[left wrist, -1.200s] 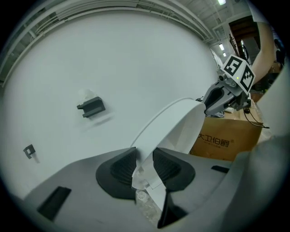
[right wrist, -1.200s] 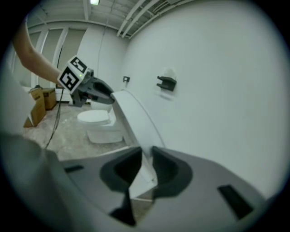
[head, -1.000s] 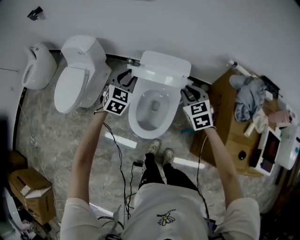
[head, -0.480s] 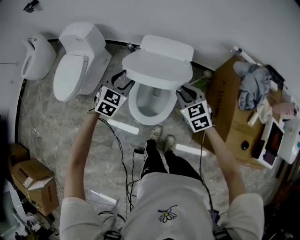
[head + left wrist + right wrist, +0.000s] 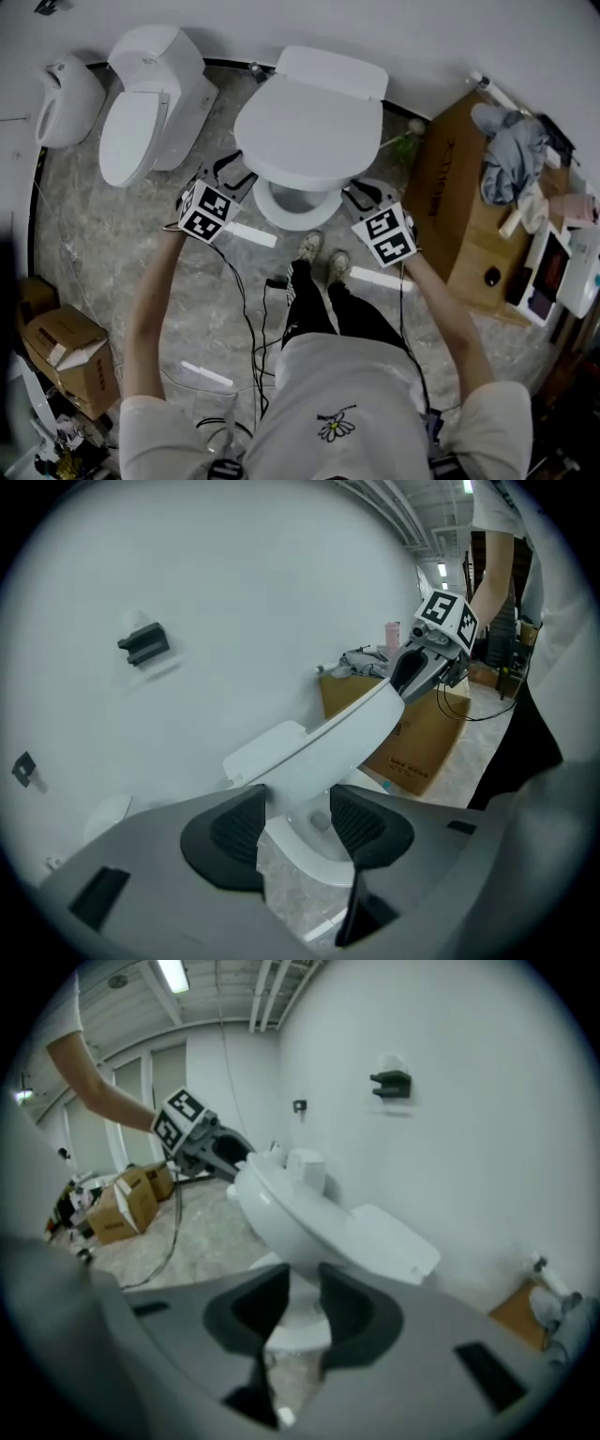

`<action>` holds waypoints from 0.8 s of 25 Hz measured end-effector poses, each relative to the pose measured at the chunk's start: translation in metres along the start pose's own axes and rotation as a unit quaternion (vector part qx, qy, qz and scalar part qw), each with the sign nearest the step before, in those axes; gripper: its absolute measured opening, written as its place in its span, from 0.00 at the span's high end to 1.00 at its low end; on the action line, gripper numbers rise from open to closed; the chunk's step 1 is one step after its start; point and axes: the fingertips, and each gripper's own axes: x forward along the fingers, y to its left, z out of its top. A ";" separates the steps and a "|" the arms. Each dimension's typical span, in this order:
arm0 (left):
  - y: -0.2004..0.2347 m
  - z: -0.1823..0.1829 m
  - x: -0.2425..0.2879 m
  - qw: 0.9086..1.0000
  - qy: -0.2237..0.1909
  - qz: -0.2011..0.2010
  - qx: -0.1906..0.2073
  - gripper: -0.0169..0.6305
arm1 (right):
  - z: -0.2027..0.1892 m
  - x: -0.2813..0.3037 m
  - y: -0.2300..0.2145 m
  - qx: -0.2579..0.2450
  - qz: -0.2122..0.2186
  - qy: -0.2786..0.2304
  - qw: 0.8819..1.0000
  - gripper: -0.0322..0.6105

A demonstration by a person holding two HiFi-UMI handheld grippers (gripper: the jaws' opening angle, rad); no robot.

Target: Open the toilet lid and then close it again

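Lid (image 5: 302, 127) half-down over bowl (image 5: 296, 212), loose in left hand-held gripper (image 5: 233, 170), pinched by right hand-held gripper (image 5: 362, 192) (jaws widening)

Grey marbled floor (image 5: 94, 244), white toilet (image 5: 298, 208) standing mid-floor by the wall, second toilet (image 5: 141, 122) left of it, large cardboard box (image 5: 450, 187) right, smaller cardboard box (image 5: 66, 356) lower left, black cables (image 5: 246, 309), person's shoes (image 5: 309, 248)

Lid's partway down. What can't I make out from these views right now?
Grip: the lid sits between the jaws of left gripper and right gripper, both just opening; neither gripper view shows whether the pads press it.
Bowl: head view, the lid covers all but its front rim.
Items on the cardboard box: head view, small, some cut off by the right edge.
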 end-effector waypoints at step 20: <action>-0.091 -0.126 0.024 0.988 0.096 -0.117 -0.005 0.56 | -0.118 0.054 0.072 0.014 0.089 0.121 0.989 0.80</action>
